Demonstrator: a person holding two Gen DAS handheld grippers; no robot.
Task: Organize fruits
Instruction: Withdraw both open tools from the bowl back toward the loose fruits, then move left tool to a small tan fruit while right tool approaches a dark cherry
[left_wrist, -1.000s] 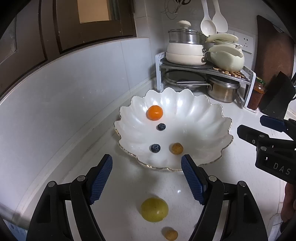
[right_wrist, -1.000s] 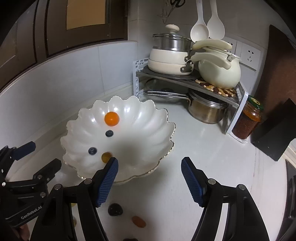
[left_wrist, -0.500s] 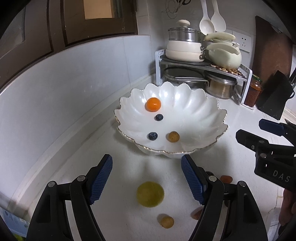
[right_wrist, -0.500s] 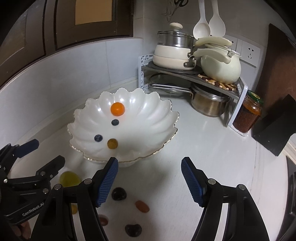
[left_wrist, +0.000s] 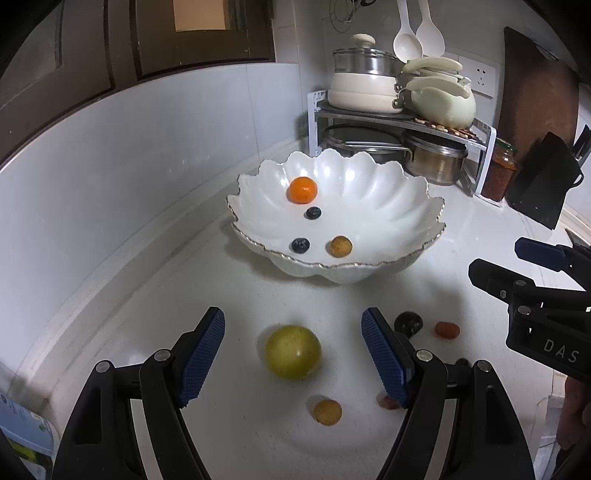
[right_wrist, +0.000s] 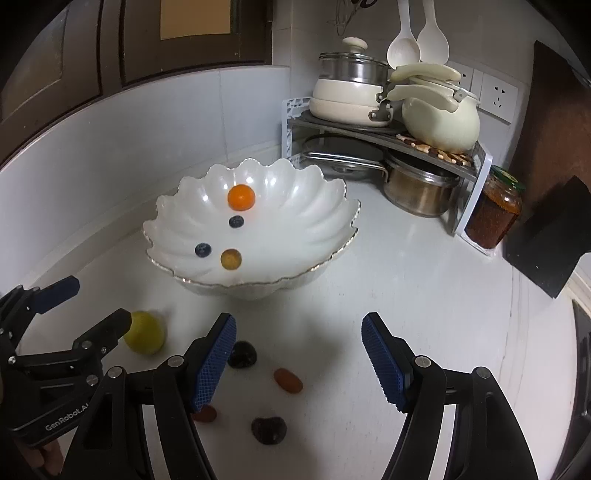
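A white scalloped bowl (left_wrist: 388, 218) (right_wrist: 314, 221) holds an orange fruit (left_wrist: 303, 189), two blueberries (left_wrist: 300, 245) and a small tan fruit (left_wrist: 340, 246). On the counter in front lie a yellow-green fruit (left_wrist: 293, 351) (right_wrist: 146, 333), a small tan fruit (left_wrist: 327, 412), dark fruits (right_wrist: 242, 354) (right_wrist: 269, 430) and reddish fruits (right_wrist: 288, 380) (left_wrist: 447, 329). My left gripper (left_wrist: 293, 356) is open, with the yellow-green fruit between its fingers. My right gripper (right_wrist: 299, 363) is open and empty above the dark and reddish fruits.
A metal rack (right_wrist: 388, 136) with pots and a cream kettle (right_wrist: 439, 122) stands at the back corner. A jar (right_wrist: 495, 212) and a dark block (right_wrist: 546, 236) stand at the right. A tiled wall runs along the left.
Both grippers have pulled back from the bowl toward the near counter. The loose fruits in front of the bowl have come into view. Both stay open.
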